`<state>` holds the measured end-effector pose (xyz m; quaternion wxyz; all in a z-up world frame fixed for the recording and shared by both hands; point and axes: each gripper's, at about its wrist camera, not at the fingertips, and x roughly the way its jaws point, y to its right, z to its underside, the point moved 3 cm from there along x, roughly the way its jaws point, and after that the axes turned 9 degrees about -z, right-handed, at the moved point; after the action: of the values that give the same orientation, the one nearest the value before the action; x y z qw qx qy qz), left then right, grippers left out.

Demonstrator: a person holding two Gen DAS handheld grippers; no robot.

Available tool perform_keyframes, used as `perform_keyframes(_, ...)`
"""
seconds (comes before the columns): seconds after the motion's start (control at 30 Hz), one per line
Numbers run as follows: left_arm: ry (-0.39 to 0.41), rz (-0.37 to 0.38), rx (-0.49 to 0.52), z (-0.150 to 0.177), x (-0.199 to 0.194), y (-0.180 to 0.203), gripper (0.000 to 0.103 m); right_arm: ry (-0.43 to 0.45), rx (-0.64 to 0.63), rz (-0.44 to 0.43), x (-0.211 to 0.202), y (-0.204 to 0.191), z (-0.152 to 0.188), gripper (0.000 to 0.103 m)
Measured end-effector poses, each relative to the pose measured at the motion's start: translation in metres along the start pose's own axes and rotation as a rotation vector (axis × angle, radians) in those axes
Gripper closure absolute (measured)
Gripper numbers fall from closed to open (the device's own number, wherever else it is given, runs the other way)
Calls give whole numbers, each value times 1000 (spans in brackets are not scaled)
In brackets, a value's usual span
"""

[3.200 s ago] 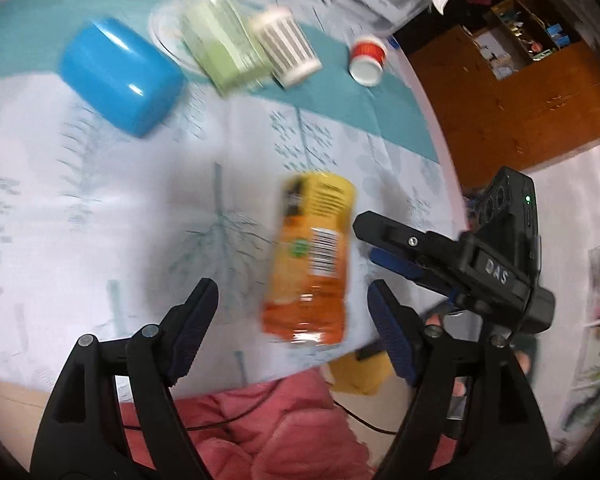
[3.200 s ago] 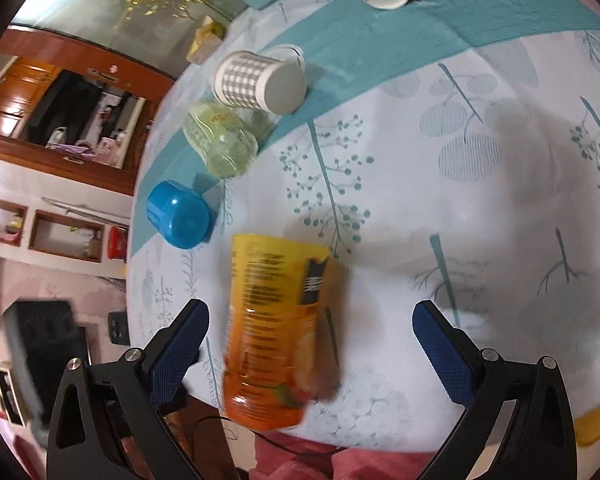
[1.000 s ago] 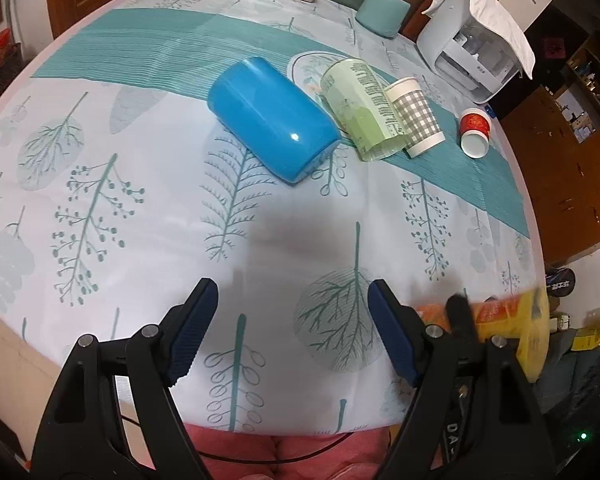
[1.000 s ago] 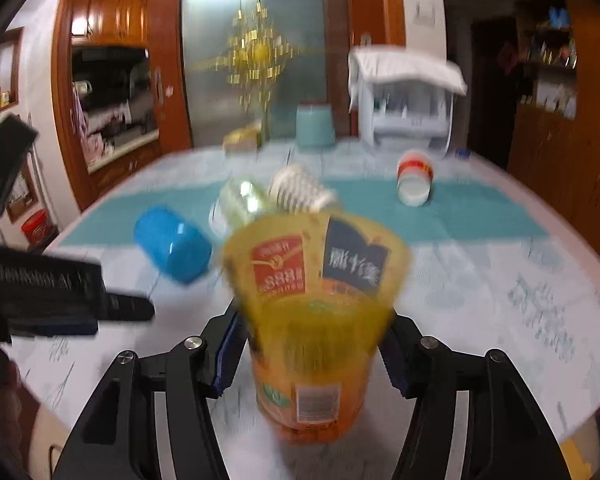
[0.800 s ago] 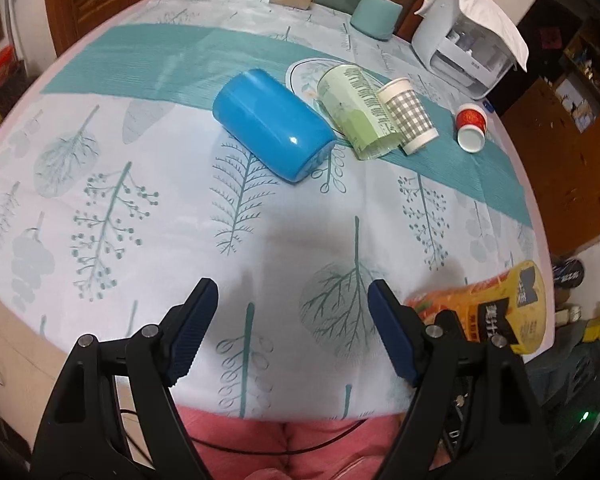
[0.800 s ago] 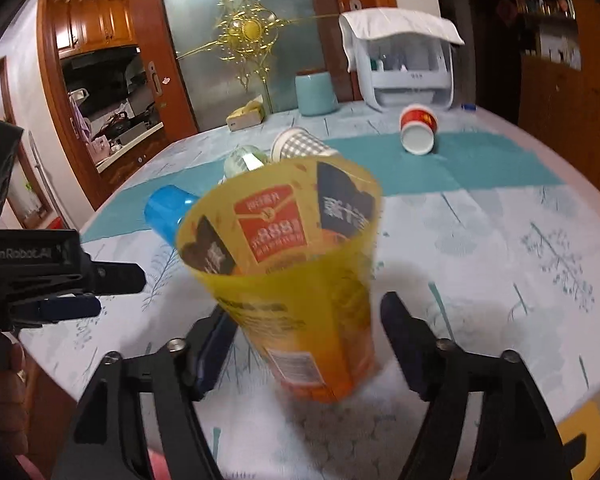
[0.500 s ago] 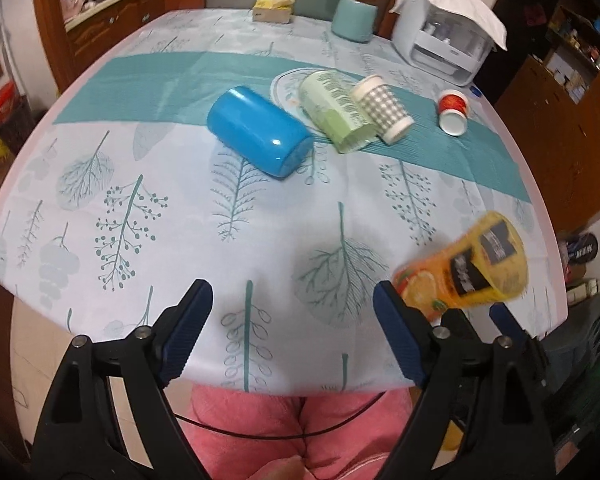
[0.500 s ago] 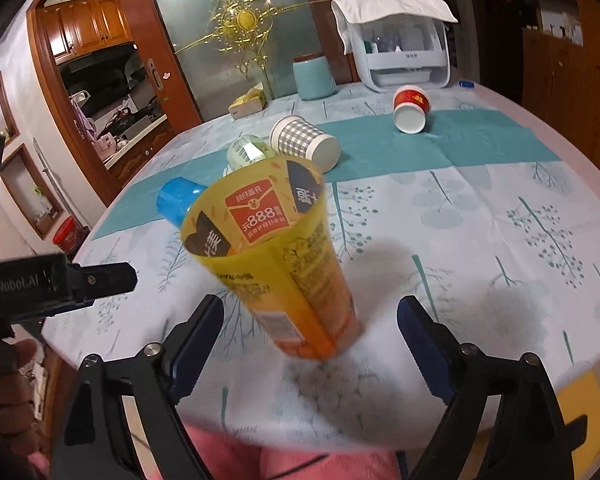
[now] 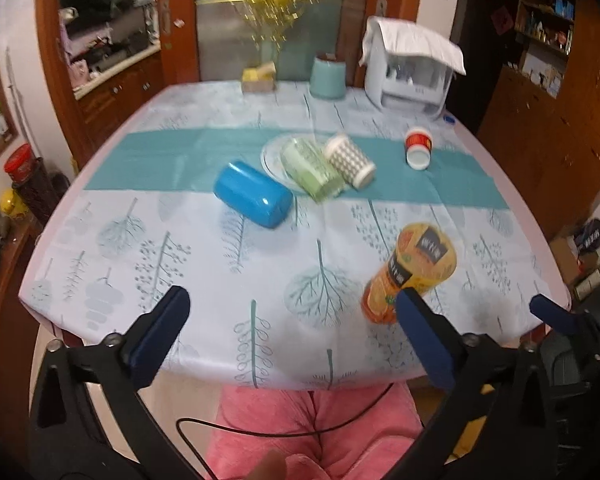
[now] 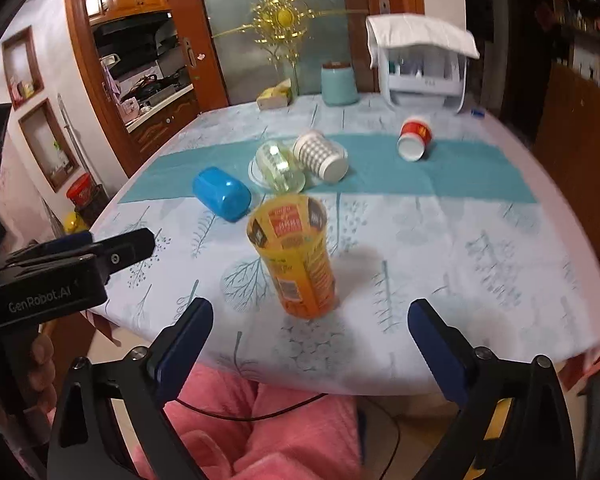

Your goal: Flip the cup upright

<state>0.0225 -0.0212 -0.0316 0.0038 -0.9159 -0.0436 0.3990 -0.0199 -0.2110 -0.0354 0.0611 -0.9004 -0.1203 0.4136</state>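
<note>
- The right gripper (image 10: 310,340) is held low at the near edge of the table (image 10: 480,248), above the person's pink lap, and points across the tablecloth toward the far side.
- The left gripper (image 9: 292,332) sits beside it at the same near edge, level and facing the same way.
- The orange cup (image 10: 296,256) stands on its base near the table's front edge, mouth up and long axis roughly vertical with a slight lean.
- Behind it, a blue cup (image 10: 221,193), a green cup (image 10: 280,166), a checked cup (image 10: 320,155) and a red cup (image 10: 414,138) lie on their sides.
- The right gripper's jaws are spread wide, holding nothing and clear of the orange cup.
- The left gripper's jaws are also wide apart and hold nothing.
</note>
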Motion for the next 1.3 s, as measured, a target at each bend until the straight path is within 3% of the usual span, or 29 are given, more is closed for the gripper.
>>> perform_keyframes(0.2, 55, -29, -23, -4, -24, -15, 1, 40, 51, -183, -37, -13, -20, 0)
perform_keyframes(0.3, 66, -31, -38, -5, -32, -22, 1, 63, 78, -211, -49, -17, -30, 0)
perform_keyframes(0.43, 81, -25, -48, -4, -40, -27, 1, 94, 74, -160, -54, -21, -38, 0)
perform_keyframes(0.77, 71, -42, -22, -4, -34, -20, 1, 10, 98, -34, -19, -10, -24, 0)
perform_keyframes(0.97, 61, -40, -8, -8, -25, -10, 1, 18, 63, 85, -14, -4, -25, 0)
perform_keyframes(1.3, 63, -29, -8, -12, -21, -8, 1, 39, 62, 80, -21, -3, -32, 0)
